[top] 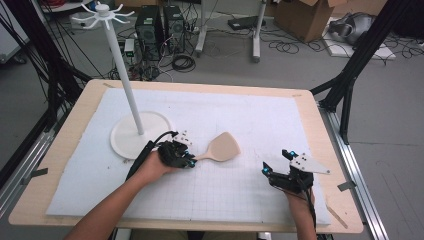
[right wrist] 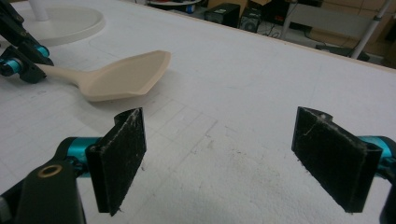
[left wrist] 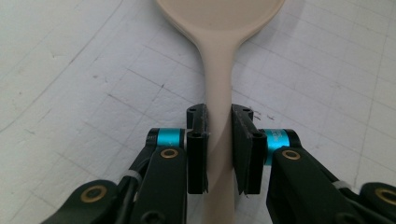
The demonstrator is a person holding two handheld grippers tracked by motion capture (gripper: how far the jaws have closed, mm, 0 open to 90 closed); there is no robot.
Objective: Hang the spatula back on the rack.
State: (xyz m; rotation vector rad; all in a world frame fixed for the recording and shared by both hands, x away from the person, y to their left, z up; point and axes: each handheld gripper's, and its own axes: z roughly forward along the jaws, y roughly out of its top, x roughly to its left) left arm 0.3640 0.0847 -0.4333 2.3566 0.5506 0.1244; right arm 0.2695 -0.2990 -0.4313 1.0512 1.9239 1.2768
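Bare white mat lies open between the hands; the rack stand crowds the spatula's left.

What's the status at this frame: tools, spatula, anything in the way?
Left tool shut on spatula handle, spatula flat on mat. Right tool open, holding nothing, off to the side. Hook stand behind left hand; nothing in the way.

The left tongs lie low over the table, jaws drawn in close with only a narrow gap between their pads. The left forearm runs back diagonally behind them. The right tongs rest well apart to the right of the left tongs, jaws spread wide, the right hand gripping behind them.
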